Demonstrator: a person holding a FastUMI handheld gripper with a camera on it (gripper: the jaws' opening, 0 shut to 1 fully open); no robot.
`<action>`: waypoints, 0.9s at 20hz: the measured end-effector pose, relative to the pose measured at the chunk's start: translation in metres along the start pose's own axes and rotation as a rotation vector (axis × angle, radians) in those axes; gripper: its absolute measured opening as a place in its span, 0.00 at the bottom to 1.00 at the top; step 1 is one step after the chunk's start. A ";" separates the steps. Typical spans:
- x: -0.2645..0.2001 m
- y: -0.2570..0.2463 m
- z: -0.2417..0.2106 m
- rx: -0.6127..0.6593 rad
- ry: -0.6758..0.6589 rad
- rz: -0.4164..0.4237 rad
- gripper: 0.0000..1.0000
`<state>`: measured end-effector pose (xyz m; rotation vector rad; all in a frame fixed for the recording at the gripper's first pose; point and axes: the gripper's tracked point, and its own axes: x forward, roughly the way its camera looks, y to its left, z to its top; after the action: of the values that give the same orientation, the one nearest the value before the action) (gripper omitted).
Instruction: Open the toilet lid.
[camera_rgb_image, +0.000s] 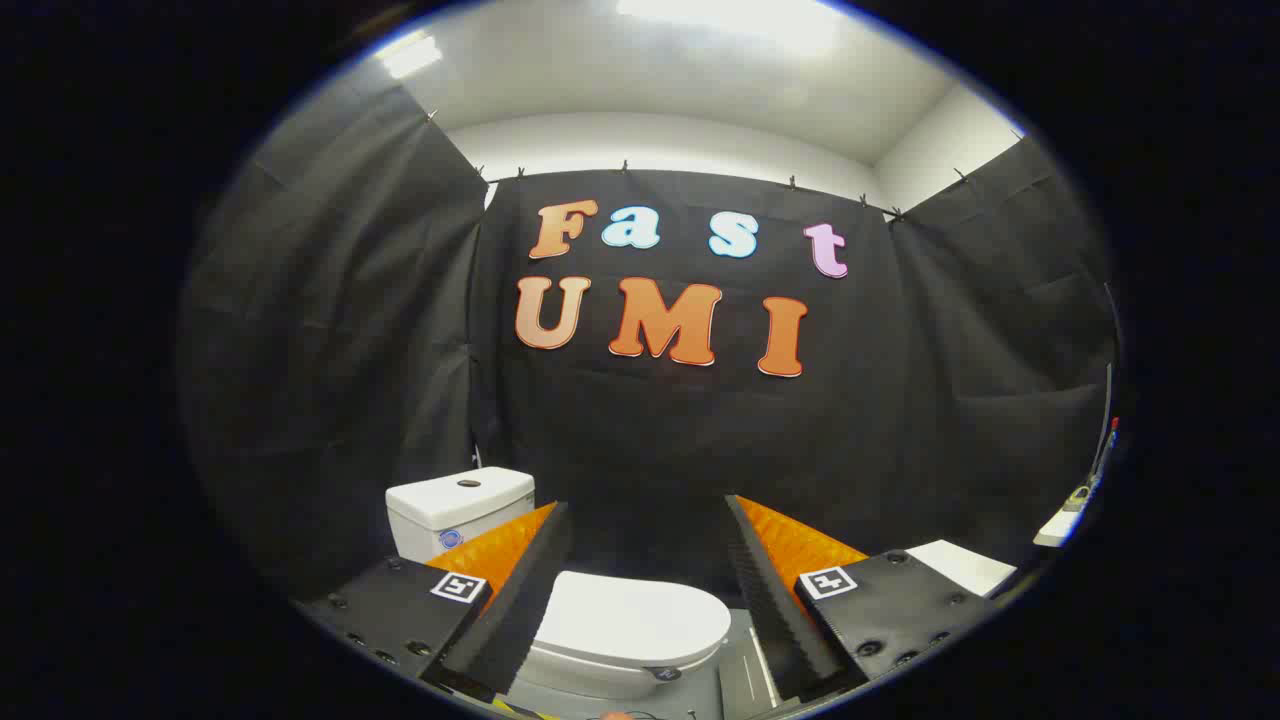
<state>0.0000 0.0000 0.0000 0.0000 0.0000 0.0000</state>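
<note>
Gripper (648, 520) held roughly level, pointing straight forward, its two fingers (520, 590) spread wide apart (tips clearly separated, inner faces toothed), nothing gripped between them, neither finger in contact with anything.

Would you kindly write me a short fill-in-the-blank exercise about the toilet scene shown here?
1. The toilet lid is currently ____.
2. The tongs are ____, holding nothing.
3. The lid shows ____ the two fingers.
4. The white tank stands in front of a ____ cloth wall.

Missing words: closed; open; between; black
</note>
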 end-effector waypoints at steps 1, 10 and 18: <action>-0.001 -0.002 -0.001 0.005 0.001 -0.006 0.98; -0.010 -0.010 0.002 0.026 -0.006 -0.028 0.98; -0.014 -0.005 0.009 0.028 -0.012 -0.017 0.98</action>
<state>-0.0136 -0.0050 0.0090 0.0284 -0.0121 -0.0170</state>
